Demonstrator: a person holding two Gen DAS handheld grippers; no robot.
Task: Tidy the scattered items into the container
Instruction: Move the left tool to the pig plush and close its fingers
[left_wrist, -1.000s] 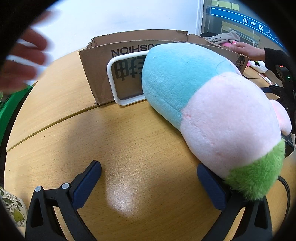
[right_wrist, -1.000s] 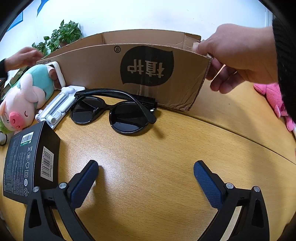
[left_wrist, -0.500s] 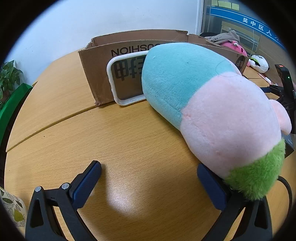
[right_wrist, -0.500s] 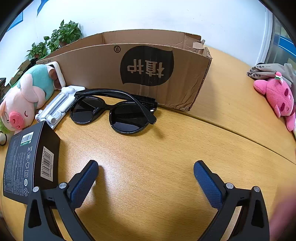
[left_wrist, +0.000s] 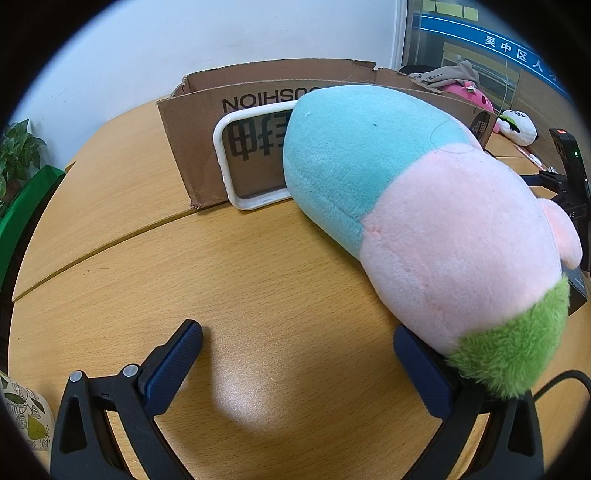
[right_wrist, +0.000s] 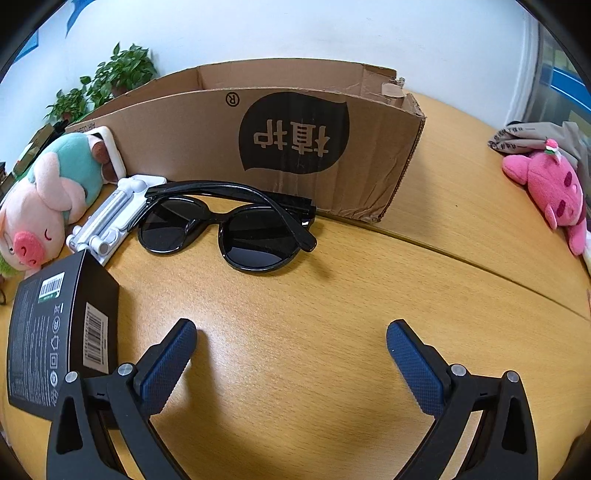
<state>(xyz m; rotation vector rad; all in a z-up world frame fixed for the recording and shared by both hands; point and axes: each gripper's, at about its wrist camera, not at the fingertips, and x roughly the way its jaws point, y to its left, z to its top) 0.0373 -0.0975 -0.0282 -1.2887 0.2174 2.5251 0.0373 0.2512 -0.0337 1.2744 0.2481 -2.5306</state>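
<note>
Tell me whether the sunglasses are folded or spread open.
Folded. The sunglasses lie on the table before the cardboard box, both temple arms crossed over the lenses rather than sticking out.

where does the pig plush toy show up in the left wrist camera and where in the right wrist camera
Left wrist: the pig plush toy fills the right half, running from the cardboard box down to the right finger.
Right wrist: the same toy lies small at the far left edge, left of the white folding stand.
Shared landmark: the white-framed case leaning on the box wall, right behind the toy.
</note>
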